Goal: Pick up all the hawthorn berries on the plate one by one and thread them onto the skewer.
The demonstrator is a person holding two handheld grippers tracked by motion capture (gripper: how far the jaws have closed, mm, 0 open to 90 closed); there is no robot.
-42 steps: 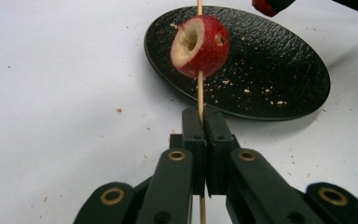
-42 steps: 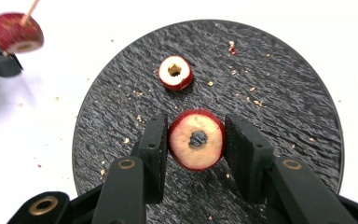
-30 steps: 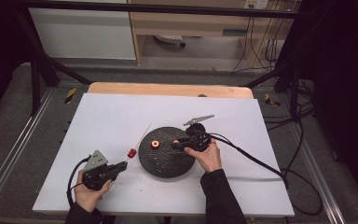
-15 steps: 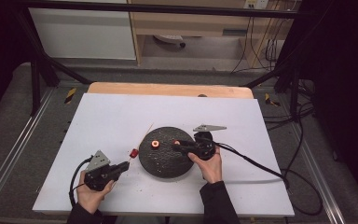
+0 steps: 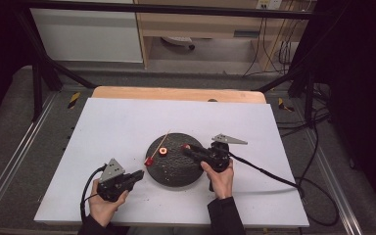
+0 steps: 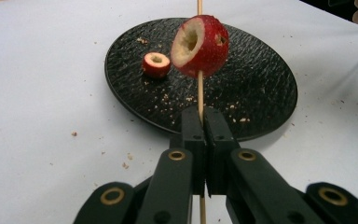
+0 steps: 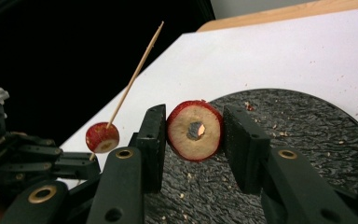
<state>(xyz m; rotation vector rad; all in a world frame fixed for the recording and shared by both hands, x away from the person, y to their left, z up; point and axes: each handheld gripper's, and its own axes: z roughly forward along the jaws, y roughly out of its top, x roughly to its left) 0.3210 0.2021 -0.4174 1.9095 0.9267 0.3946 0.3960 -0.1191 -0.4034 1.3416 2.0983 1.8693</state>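
Note:
My left gripper [image 6: 203, 119] is shut on a thin wooden skewer [image 6: 200, 88]. A cored red fruit [image 6: 200, 45] is threaded on the skewer above the jaws. In the high view this left gripper [image 5: 139, 173] sits at the left rim of the black round plate [image 5: 172, 171], with the skewered fruit [image 5: 149, 161] just above it. My right gripper [image 7: 193, 123] is shut on a second cored red fruit [image 7: 195, 129], hole facing the camera, held over the plate [image 7: 307, 130]. A third small fruit piece [image 6: 156, 64] lies on the plate.
The plate rests on a white board [image 5: 103, 132] over a wooden table [image 5: 176, 93]. Crumbs dot the plate and the board. A black cable [image 5: 274, 178] trails right from my right gripper. Metal rails run along both sides.
My left gripper moved right with the skewer, bringing its fruit to the plate's rim. My right hand shifted right and slightly down, the fruit still between its jaws.

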